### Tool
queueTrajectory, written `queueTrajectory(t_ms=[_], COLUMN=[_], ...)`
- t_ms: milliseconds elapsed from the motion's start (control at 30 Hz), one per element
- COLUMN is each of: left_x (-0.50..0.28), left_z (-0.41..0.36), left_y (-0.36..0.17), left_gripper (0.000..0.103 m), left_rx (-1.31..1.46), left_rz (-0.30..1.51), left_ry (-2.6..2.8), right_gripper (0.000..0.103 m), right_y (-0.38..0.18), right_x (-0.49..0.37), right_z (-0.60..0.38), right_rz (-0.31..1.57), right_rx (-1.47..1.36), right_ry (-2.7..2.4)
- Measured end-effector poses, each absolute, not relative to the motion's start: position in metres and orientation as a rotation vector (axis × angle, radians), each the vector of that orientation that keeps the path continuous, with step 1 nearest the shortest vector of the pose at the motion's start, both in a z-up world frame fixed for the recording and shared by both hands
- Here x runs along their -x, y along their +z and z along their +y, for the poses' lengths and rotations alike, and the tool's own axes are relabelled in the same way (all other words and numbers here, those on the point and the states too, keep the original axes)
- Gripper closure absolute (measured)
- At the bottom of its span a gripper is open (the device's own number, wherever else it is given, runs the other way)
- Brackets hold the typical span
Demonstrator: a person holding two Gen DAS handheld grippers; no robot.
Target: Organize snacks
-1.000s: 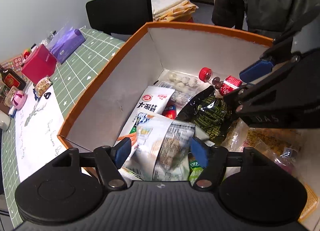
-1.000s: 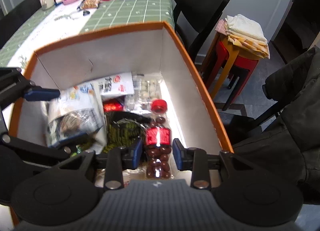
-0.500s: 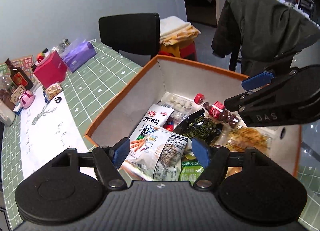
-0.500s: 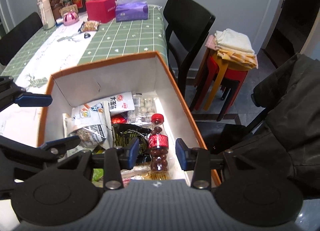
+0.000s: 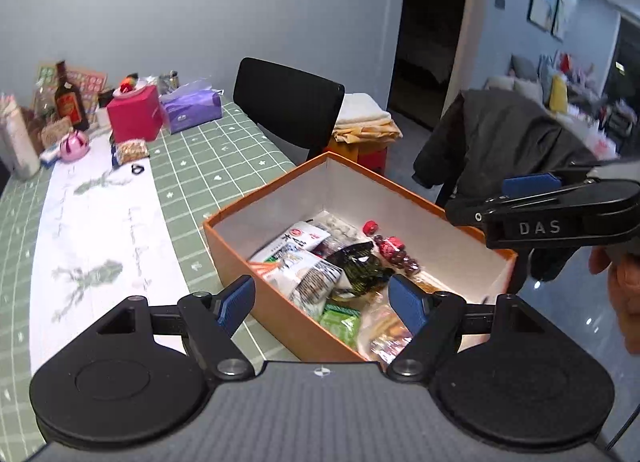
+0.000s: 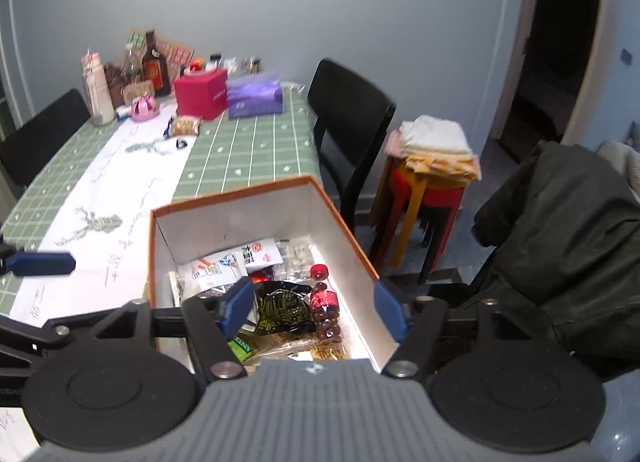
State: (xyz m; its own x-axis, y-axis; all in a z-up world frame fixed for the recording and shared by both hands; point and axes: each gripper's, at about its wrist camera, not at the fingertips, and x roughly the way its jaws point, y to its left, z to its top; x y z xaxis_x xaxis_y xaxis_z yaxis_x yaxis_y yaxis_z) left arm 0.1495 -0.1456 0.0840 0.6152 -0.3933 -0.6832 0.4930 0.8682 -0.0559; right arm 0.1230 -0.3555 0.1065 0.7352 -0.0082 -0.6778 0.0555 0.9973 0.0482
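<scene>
An orange box (image 5: pixel 288 314) with white inner walls (image 6: pixel 224 226) stands on the table and holds the snacks. Inside lie a white packet (image 5: pixel 298 240), a black packet (image 5: pixel 360 266), a green packet (image 5: pixel 340 322) and a red-capped bottle of dark sweets (image 5: pixel 390 248). My left gripper (image 5: pixel 320 300) hovers above the box's near end, its jaws opening, with nothing between them. My right gripper (image 6: pixel 314 308) hangs above the box over the black packet (image 6: pixel 282 308) and the bottle (image 6: pixel 325 298), jaws opening and empty.
The green checked tablecloth (image 5: pixel 200 158) carries a red box (image 5: pixel 134 118), a purple tissue pack (image 5: pixel 192 110) and bottles at the far end. Past the box stand a black chair (image 5: pixel 288 102), a red stool with folded cloths (image 6: pixel 436 166) and a dark coat (image 6: pixel 560 230).
Both grippers have risen and drawn back out of the box. The right jaws, nearly shut around the bottle before, have spread wide; the bottle stays lying in the box. The left jaws widened a little.
</scene>
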Motion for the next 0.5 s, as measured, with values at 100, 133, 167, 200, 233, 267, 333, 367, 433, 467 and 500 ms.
queueTrajectory(t_ms=[100,133,167,200,233,267,333,367,433,467,500], left_x=[-0.137,-0.134,-0.131,-0.128,-0.125,-0.122,-0.116,-0.114,-0.110,-0.106,-0.102], left_z=[-0.140,-0.138,-0.137,-0.136,-0.134,-0.132,-0.130,-0.129,-0.126,-0.124,-0.123], left_y=[0.086,0.087,0.088,0.090,0.091,0.093,0.095,0.096,0.096,0.095,0.093], left_gripper=[0.014,0.014,0.014,0.014,0.014,0.014,0.013,0.013,0.013,0.012,0.011], left_rx=[-0.123,-0.121,-0.119,-0.113,-0.103,-0.088,-0.061,-0.051,-0.028,-0.019,-0.015], left_rz=[0.751,0.751,0.750,0.748,0.742,0.735,0.728,0.725,0.715,0.707,0.699], left_ry=[-0.505,-0.504,-0.503,-0.504,-0.506,-0.510,-0.504,-0.501,-0.491,-0.482,-0.470], right_gripper=[0.019,0.015,0.012,0.010,0.008,0.007,0.004,0.003,0.003,0.003,0.003], right_y=[0.117,0.119,0.122,0.124,0.126,0.128,0.131,0.131,0.130,0.129,0.128], right_x=[-0.102,-0.095,-0.088,-0.080,-0.073,-0.066,-0.052,-0.044,-0.031,-0.024,-0.018], right_z=[-0.353,-0.352,-0.351,-0.348,-0.346,-0.344,-0.339,-0.337,-0.333,-0.331,-0.329], right_rz=[0.700,0.687,0.674,0.663,0.650,0.638,0.611,0.595,0.565,0.547,0.534], right_rx=[-0.098,-0.110,-0.121,-0.129,-0.133,-0.136,-0.135,-0.132,-0.130,-0.136,-0.142], right_ry=[-0.052,-0.055,-0.058,-0.063,-0.071,-0.077,-0.092,-0.103,-0.123,-0.131,-0.138])
